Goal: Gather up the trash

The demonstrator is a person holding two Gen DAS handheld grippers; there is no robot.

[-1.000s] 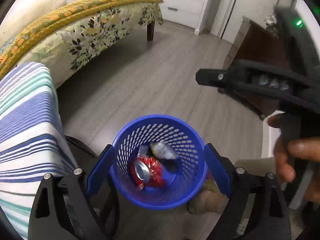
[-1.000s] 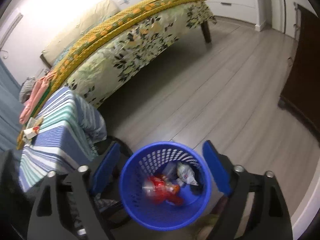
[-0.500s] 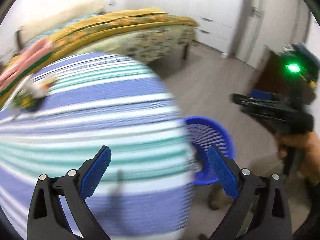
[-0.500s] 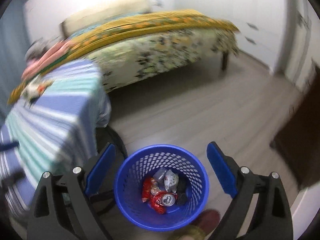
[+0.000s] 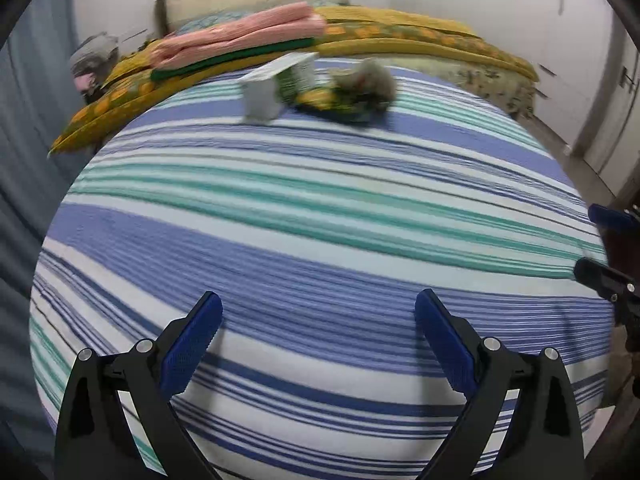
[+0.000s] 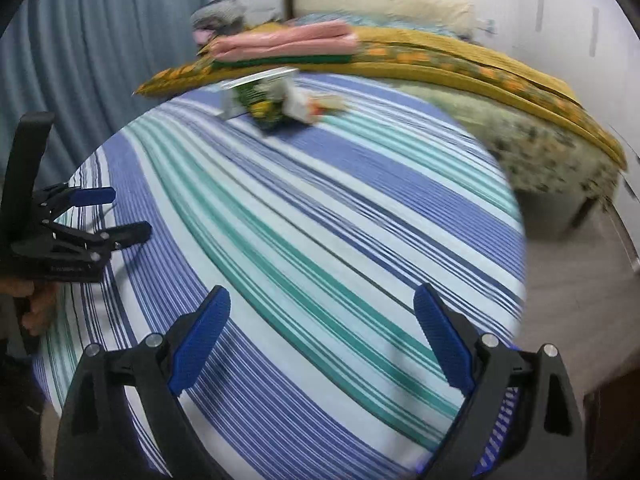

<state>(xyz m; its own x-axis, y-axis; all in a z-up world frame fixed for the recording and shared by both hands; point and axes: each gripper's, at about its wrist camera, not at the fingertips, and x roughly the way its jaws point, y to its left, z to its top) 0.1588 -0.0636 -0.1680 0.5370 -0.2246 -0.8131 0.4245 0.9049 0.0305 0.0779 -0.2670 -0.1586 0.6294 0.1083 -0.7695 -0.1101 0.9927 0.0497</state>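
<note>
Left wrist view: left gripper (image 5: 318, 334) jaws wide apart, nothing between the blue pads (image 5: 192, 346), hovering over the near part of a round table with a striped cloth (image 5: 312, 216) in blue, teal and white. Trash sits at the far edge of the table: a white carton (image 5: 276, 90) with its flap up, and just right of it, touching or nearly so, a crumpled green/yellow wrapper (image 5: 336, 102) with a grey wad (image 5: 368, 80) on top; motion blur, can't tell more. Behind the table is a bed (image 5: 400, 38) with a yellow cover and a folded pink blanket (image 5: 240, 38). Right gripper (image 5: 608, 248) pokes in at the right edge of the table, fingers apart. Right wrist view: right gripper (image 6: 322, 338) also spread wide, empty, over the near right edge of the striped cloth (image 6: 304, 216). Same trash cluster at the far edge: carton (image 6: 256, 88) on the left, wrapper (image 6: 266, 114) in front, a pale crumpled piece (image 6: 304, 106) to the right, all bunched together and blurred. Left gripper (image 6: 108, 214) is over the left edge of the table, fingers parted, held by a hand (image 6: 34, 304). Both grippers are well apart from the trash. Blue curtain (image 6: 104, 48) at left, bed (image 6: 460, 64) behind.
</note>
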